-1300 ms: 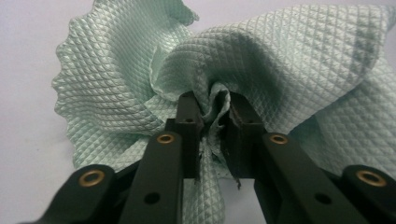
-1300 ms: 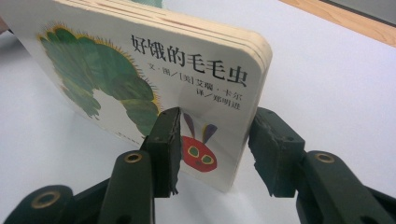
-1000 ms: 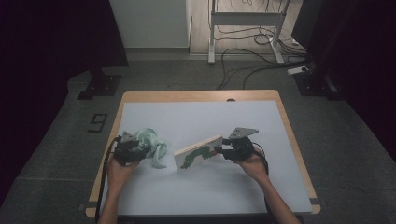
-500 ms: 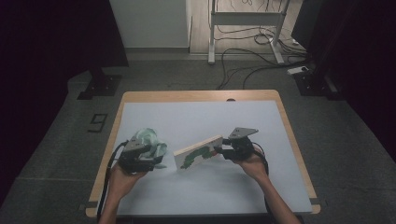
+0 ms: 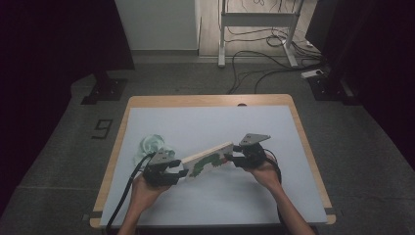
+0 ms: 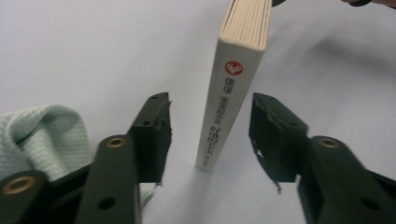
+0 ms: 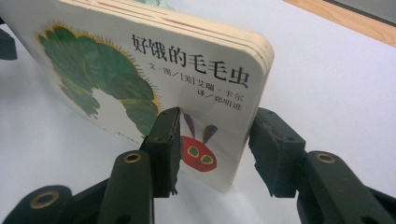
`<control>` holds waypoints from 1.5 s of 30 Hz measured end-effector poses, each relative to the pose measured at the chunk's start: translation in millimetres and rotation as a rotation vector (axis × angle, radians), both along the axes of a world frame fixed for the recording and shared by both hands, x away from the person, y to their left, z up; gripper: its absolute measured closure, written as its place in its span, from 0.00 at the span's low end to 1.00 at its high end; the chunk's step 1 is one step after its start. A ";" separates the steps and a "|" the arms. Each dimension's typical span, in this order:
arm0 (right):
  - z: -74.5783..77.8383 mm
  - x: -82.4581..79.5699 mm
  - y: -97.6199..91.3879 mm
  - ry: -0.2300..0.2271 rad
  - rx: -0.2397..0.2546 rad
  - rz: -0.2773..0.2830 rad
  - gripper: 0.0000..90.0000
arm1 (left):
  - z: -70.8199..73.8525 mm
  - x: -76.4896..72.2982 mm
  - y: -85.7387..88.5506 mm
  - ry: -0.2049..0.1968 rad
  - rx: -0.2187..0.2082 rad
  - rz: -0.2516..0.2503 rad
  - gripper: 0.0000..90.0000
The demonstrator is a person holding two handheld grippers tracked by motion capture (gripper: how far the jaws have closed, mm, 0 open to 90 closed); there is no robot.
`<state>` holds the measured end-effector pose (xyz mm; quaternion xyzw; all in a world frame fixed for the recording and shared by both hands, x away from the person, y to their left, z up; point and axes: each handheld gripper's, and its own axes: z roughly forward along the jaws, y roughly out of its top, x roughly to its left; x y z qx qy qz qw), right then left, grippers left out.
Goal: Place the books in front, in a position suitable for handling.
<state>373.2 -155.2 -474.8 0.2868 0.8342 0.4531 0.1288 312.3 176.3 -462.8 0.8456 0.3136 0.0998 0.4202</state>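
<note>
1. Board book point(image 5: 208, 160) stands on edge mid-table, right gripper point(image 7: 212, 140) clamping its cover end.
2. Left gripper point(image 6: 208, 135) has just been closing; jaws straddle the spine, not touching.
3. Stiff, thick, light; glossy covers likely slippery, so pinch across the spine.

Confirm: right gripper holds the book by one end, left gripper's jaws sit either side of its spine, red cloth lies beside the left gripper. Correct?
Not quite. The cloth is pale green, not red, as the left gripper view shows. The rest stands: the right gripper holds the book by one end, and the left gripper has its jaws either side of the spine.
</note>
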 end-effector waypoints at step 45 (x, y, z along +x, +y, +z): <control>6.4 -12.4 -3.0 0.032 0.032 0.006 0.55 | 1.3 -5.9 -1.1 -0.058 0.016 0.025 0.64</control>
